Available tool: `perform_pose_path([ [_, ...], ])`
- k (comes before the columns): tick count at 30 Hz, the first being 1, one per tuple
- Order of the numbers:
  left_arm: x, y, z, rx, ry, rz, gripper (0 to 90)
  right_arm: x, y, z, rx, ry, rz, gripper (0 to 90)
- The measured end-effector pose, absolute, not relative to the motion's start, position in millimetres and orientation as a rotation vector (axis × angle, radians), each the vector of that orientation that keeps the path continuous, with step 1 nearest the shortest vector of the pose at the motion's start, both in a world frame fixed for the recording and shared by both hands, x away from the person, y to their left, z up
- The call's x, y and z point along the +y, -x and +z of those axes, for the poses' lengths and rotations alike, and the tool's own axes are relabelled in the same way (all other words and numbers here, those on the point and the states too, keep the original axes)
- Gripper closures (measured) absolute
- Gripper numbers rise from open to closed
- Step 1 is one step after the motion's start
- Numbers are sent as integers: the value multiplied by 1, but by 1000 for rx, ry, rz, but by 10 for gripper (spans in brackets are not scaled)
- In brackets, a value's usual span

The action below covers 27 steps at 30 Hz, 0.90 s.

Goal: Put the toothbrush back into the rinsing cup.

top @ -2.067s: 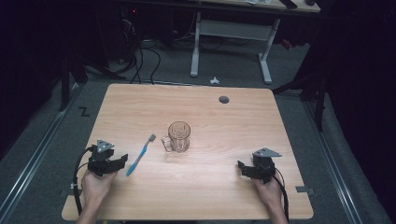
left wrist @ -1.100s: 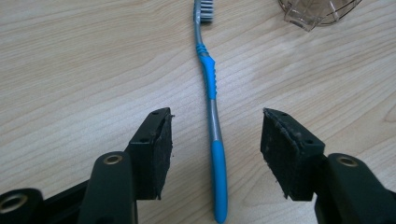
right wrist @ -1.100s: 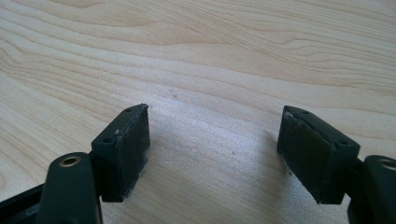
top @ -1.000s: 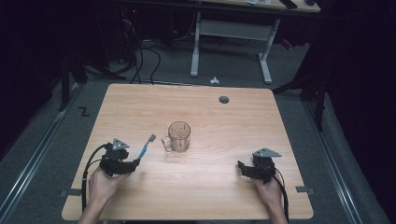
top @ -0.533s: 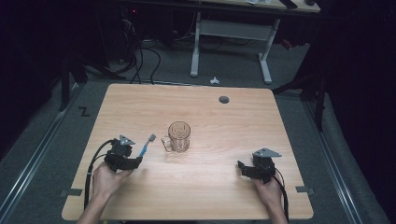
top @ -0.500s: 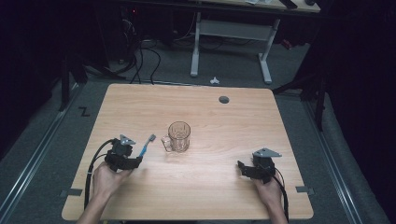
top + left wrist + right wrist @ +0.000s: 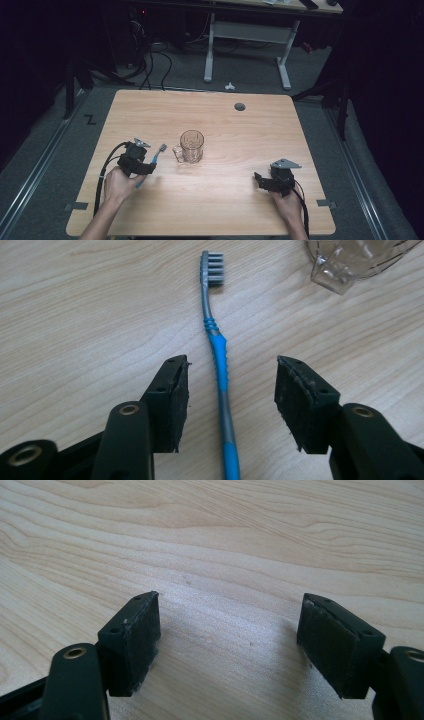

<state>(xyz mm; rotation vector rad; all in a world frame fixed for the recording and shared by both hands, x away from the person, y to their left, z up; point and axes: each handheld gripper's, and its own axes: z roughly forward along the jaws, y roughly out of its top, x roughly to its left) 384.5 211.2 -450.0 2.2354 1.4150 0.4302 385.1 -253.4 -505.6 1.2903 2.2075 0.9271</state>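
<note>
Two sets of tongs rest low over the wooden surface (image 7: 215,200), one in each of the person's hands. The left tongs (image 7: 227,390) straddle a blue and grey toothbrush (image 7: 218,360) that lies flat on the wood; its handle runs between the two black jaws, with a clear gap on either side, so the pads are not pressing on it. The jaws have narrowed a little in the last moment and now stand half apart, released around the handle. The bristled head points away from the tongs, toward a clear glass mug (image 7: 191,146) that stands upright near the middle of the surface, its handle turned toward the brush. In the left gripper view a corner of that mug (image 7: 350,262) sits just beyond and to the side of the bristles, not touching them. The right tongs (image 7: 227,640) sit well apart from both things near the front right corner, jaws spread wide over bare wood, grasping nothing.
</note>
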Motion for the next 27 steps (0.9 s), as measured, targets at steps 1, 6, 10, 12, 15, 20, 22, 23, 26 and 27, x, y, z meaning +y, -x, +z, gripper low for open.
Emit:
perform_pose_path([
  [1, 210, -387, -450, 1413, -2242, 426, 493, -253, -385, -506, 2207, -1290, 927, 255],
  [6, 204, -398, -453, 1434, -2268, 427, 526, -253, -385, -506, 2208, -1288, 926, 255],
  [10, 201, -405, -452, 1434, -2287, 425, 523, -253, -385, -506, 2208, -1288, 926, 255],
  [12, 201, -407, -452, 1434, -2293, 424, 523, -253, -385, -506, 2208, -1288, 926, 255],
  [15, 200, -415, -452, 1450, -2299, 408, 532, -253, -385, -506, 2208, -1288, 926, 255],
  [20, 197, -425, -452, 1458, -2326, 376, 565, -253, -385, -506, 2208, -1288, 926, 255],
  [22, 196, -428, -454, 1467, -2328, 352, 574, -253, -385, -506, 2208, -1287, 926, 255],
  [23, 195, -430, -455, 1475, -2343, 352, 574, -253, -385, -506, 2208, -1287, 926, 255],
  [26, 194, -433, -458, 1486, -2356, 350, 575, -253, -385, -506, 2208, -1287, 926, 255],
  [27, 193, -437, -459, 1497, -2364, 343, 576, -253, -385, -506, 2209, -1286, 926, 255],
])
